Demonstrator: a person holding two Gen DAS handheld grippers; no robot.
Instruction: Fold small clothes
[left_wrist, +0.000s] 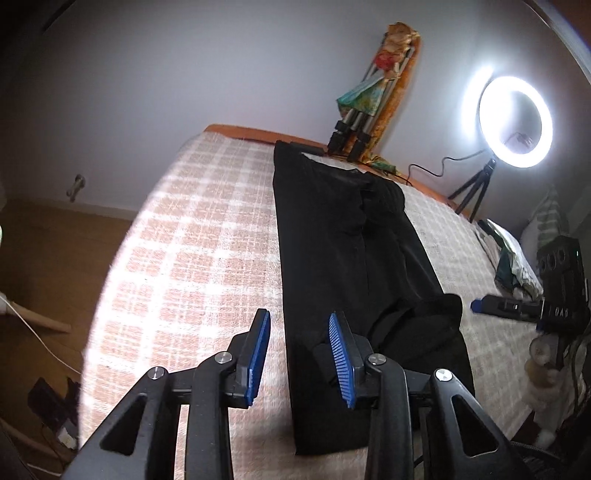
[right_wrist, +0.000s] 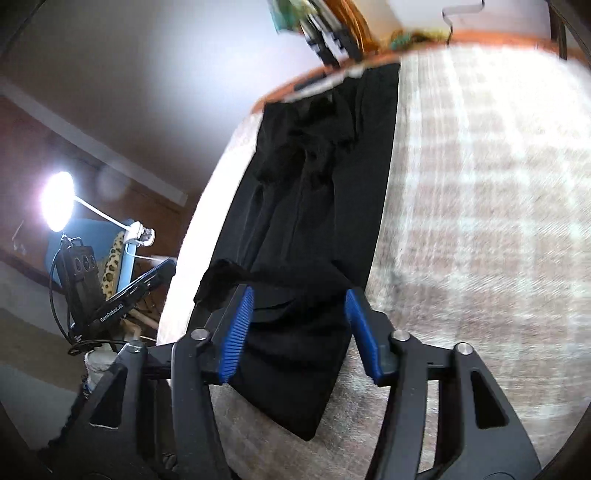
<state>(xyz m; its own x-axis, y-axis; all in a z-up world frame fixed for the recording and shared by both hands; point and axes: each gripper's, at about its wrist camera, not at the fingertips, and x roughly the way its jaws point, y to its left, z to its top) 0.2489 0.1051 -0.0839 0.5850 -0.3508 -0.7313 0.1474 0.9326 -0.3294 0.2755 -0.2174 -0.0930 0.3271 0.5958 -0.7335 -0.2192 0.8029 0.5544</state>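
A black garment (left_wrist: 351, 258) lies folded lengthwise in a long strip on the checked bed cover (left_wrist: 192, 258), with its near end bunched up. My left gripper (left_wrist: 299, 328) is open, its jaws astride the strip's left edge near the near end. The other gripper shows at the right edge of the left wrist view (left_wrist: 517, 306). In the right wrist view the garment (right_wrist: 317, 184) runs away from me; my right gripper (right_wrist: 299, 302) is open above its crumpled near end, holding nothing.
A ring light on a tripod (left_wrist: 515, 122) and a folded tripod wrapped in cloth (left_wrist: 369, 99) stand at the bed's far edge. Loose clothes (left_wrist: 513, 258) lie at the right. A lamp (right_wrist: 57, 201) and wooden floor (left_wrist: 44, 251) lie beyond the bed.
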